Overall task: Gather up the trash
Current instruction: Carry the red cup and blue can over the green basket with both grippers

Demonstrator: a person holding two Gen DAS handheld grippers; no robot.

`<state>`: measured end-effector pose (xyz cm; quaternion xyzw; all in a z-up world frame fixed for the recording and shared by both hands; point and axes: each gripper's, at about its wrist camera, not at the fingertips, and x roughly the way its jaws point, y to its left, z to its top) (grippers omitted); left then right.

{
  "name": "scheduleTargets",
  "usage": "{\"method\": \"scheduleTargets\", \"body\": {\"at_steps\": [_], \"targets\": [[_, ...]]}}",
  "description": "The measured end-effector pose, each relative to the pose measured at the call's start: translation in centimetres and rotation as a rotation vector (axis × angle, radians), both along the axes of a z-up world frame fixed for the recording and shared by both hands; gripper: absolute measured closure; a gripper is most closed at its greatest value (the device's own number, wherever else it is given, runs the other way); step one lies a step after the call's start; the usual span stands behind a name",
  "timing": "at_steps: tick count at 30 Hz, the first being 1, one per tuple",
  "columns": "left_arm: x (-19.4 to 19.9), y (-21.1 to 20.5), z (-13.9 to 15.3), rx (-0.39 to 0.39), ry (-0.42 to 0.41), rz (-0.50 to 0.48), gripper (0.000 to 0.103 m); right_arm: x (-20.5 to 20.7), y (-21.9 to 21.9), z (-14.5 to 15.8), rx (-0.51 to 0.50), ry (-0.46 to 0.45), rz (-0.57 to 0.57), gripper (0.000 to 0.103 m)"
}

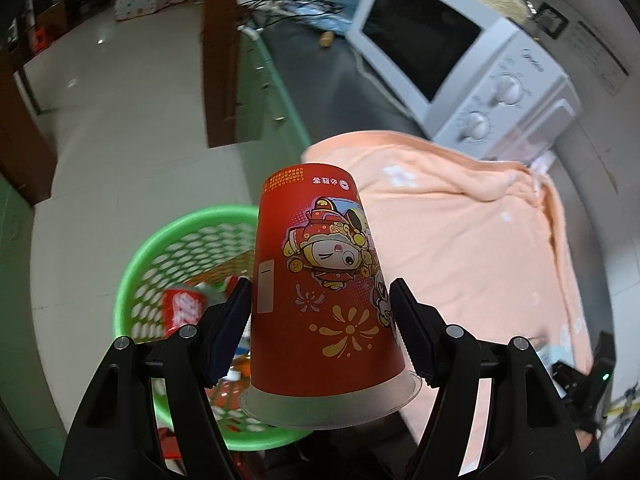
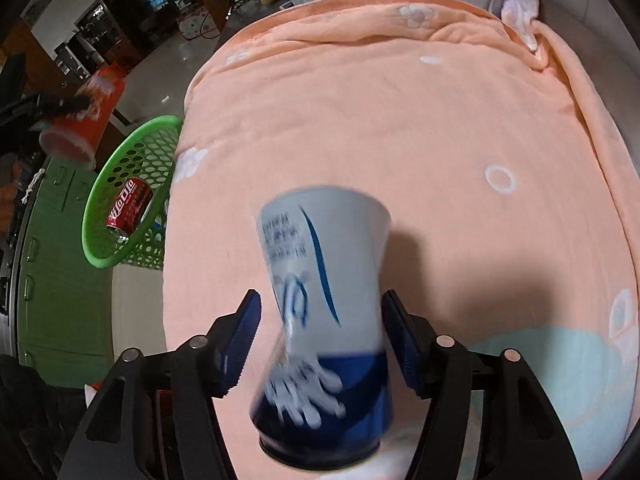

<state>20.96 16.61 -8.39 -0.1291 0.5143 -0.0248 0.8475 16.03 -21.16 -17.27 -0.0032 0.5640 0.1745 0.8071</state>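
2 cups: red cup [image 1: 316, 240] pinched tight in left gripper [image 1: 320, 284], blue-white cup [image 2: 322, 248] loose inside part-open right gripper [image 2: 321, 296]

White-and-blue cup [image 2: 324, 320] motion-blurred, basket [image 1: 136, 280] contents half hidden behind red cup [image 1: 320, 280]

Left tool [image 1: 322, 320] tilted downward, pads clamped on its load; right tool [image 2: 318, 336] likewise downward, left pad clear.

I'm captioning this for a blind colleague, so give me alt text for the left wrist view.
The left tool holds an upside-down red paper cup above a green basket holding red wrappers. A peach blanket and white microwave lie beyond.
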Motion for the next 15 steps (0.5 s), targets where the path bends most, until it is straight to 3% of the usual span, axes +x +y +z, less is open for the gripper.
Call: {"method": "scheduleTargets", "body": {"at_steps": [3,6,11,15], "targets": [[-0.7,1.6,-1.5,0.024,0.037,0.024,0.034,0.6,0.4,-0.2,-0.012,0.004,0.007,0.05],[-1.2,2.7,-3.2,0.074,0.076,0.041,0.034,0.6,1.0,0.3,-0.016,-0.01,0.017,0.051],[-1.7,3.4,-6.3,0.086,0.152,0.023,0.033,1.0,2.7,2.0,-0.005,-0.049,0.04,0.051],[-2.4,4.0,-7.9,0.035,0.182,0.024,0.031,1.7,5.4,3.6,0.033,-0.081,0.077,0.051]]}}
